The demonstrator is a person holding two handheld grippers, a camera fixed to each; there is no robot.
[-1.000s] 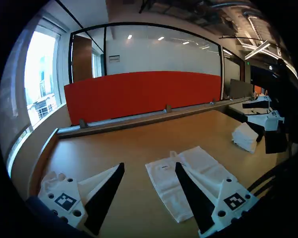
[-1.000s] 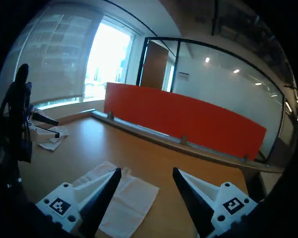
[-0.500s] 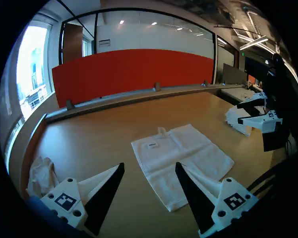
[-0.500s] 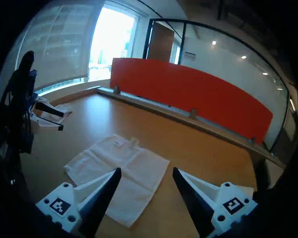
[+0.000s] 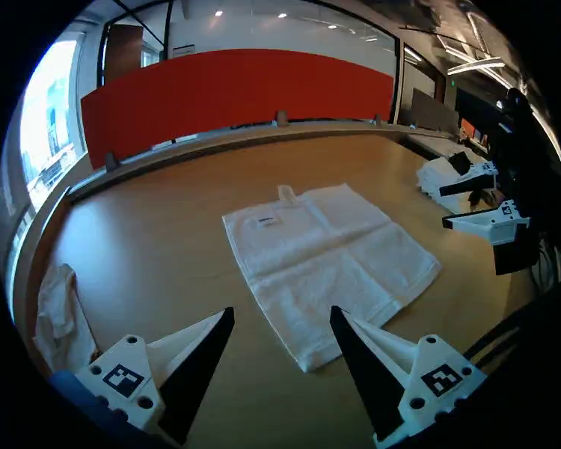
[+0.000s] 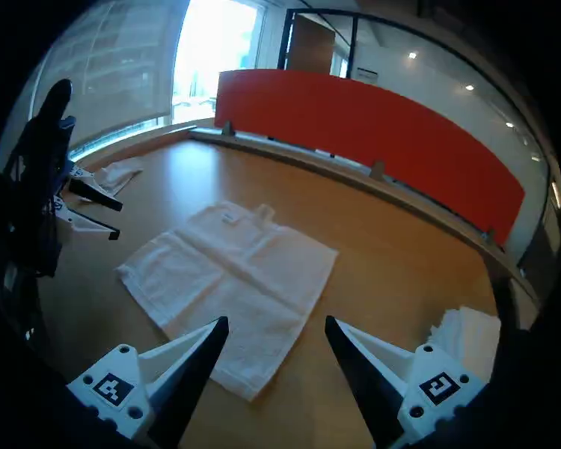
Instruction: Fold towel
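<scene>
A white towel lies spread flat on the wooden table, its label and hanging loop on the far side. In the right gripper view the same towel sits ahead of the fingers. My left gripper hangs open above the towel's near corner, nothing between its fingers. My right gripper is open too, above the towel's near edge. The right gripper also appears at the right of the left gripper view, the left gripper at the left of the right gripper view.
A stack of folded white towels rests at the table's right end, also towels. A crumpled white cloth lies near the left edge. A red partition runs along the table's far side. A person stands at left.
Both grippers have risen and tilted down, so the towel now lies fully in view ahead of the fingers. Both stay open. The towel has not moved.
</scene>
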